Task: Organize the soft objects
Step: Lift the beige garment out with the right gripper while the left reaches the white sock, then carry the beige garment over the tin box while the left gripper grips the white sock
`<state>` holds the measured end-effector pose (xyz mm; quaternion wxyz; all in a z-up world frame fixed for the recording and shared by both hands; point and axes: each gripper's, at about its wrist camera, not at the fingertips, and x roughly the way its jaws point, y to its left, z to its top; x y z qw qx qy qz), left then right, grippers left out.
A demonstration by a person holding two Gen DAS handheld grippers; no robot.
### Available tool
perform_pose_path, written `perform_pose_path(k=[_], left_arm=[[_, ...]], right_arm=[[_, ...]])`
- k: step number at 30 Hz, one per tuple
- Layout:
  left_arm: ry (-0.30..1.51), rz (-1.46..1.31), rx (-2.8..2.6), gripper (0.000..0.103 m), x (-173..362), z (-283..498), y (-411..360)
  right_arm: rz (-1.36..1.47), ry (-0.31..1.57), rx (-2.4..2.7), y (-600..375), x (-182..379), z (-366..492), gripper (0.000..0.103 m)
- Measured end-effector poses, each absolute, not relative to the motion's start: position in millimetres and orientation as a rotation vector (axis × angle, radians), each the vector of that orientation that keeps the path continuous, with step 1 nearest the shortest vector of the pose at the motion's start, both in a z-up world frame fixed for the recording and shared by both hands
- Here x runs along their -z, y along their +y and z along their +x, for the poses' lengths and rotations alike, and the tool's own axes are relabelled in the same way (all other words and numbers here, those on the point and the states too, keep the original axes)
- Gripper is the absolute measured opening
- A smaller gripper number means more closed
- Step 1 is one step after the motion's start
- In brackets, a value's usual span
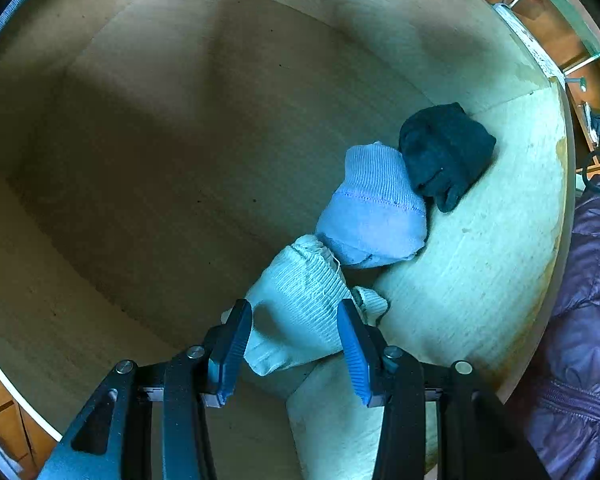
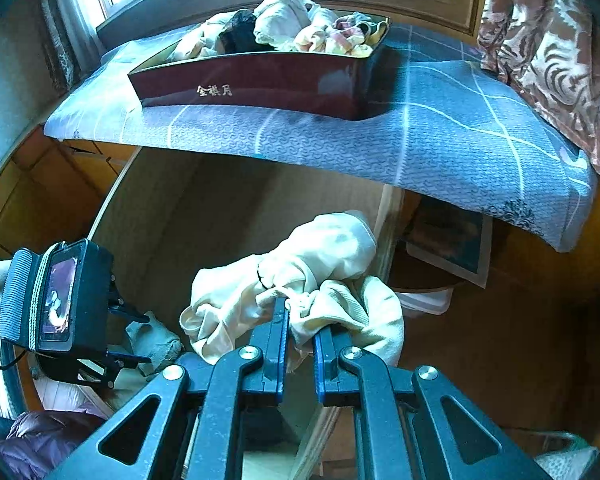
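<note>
Left gripper (image 1: 296, 344) clamps a pale ribbed sock bundle (image 1: 300, 304) in the wooden drawer (image 1: 140, 140), beside two placed bundles. Right gripper (image 2: 300, 320) pinches cream socks (image 2: 320, 264). Dark lacquered box (image 2: 260, 80) remains full; much unsorted.

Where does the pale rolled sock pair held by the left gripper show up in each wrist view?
Left wrist view: pale rolled sock pair sits low centre, between the left gripper's fingers.
Right wrist view: the same pair is at lower left, beneath the left gripper.
Shared landmark: the wooden drawer, also seen mid-frame.
</note>
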<state>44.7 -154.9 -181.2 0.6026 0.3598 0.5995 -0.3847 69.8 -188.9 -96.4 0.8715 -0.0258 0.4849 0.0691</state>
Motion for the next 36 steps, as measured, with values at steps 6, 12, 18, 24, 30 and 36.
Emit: perform_pose_path(k=[6, 12, 18, 24, 30, 36], left_arm=[[1.401, 0.817, 0.898, 0.044, 181, 53, -150], [1.415, 0.821, 0.899, 0.044, 189, 54, -149], [1.441, 0.831, 0.881, 0.049, 198, 62, -155], [1.509, 0.755, 0.762, 0.057, 212, 77, -163], [1.529, 0.677, 0.666, 0.063, 226, 83, -164], [1.547, 0.687, 0.621, 0.065, 237, 88, -174]], right_arm=[[-0.054, 0.994, -0.127, -197, 89, 67, 0.01], [-0.057, 0.931, -0.089, -205, 68, 57, 0.01], [-0.054, 0.864, -0.074, -210, 42, 51, 0.01], [-0.049, 0.834, -0.061, -209, 35, 49, 0.01], [-0.032, 0.838, -0.058, -212, 40, 45, 0.01], [-0.022, 0.816, -0.045, -217, 33, 40, 0.01]])
